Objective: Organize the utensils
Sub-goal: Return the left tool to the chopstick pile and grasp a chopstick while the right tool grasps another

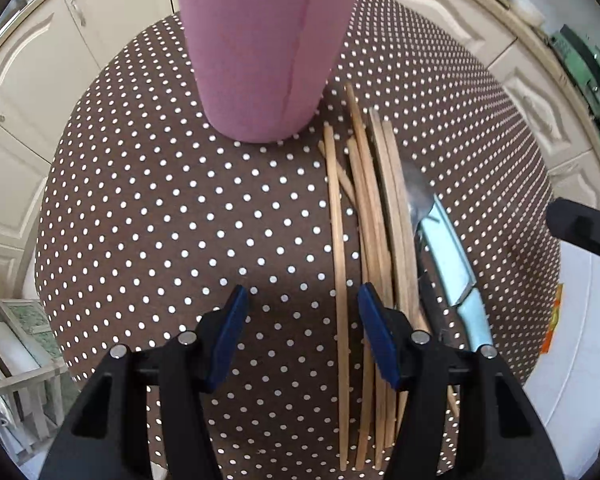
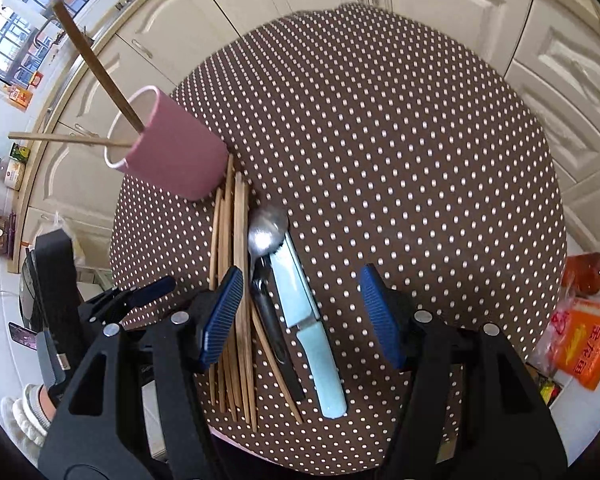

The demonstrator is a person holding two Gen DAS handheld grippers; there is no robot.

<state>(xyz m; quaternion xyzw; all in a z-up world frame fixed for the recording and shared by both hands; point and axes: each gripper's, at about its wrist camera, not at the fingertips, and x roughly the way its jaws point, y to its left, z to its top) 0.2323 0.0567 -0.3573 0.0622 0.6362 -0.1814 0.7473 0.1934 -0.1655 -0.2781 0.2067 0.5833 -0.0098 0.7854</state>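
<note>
- The bundle of long wooden chopsticks point(image 2: 236, 312) is lying flat on the brown polka-dot tablecloth point(image 2: 400, 160), its long axis running from the near table edge toward the pink cylindrical cup point(image 2: 172, 148).
- The left gripper point(image 1: 302, 336) is hovering with jaws apart, one chopstick point(image 1: 338, 280) lying between them, untouched.
- The right gripper point(image 2: 302, 316) is standing wide, empty, over the metal spoon point(image 2: 266, 232) and pale blue knife point(image 2: 312, 332).

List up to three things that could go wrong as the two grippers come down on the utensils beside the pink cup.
1. The chopsticks lie bunched and crossed, so the left gripper may pinch several.
2. The knife touches the spoon; the right gripper may drag both.
3. The pink cup, already holding two sticks, stands close and could tip.
</note>
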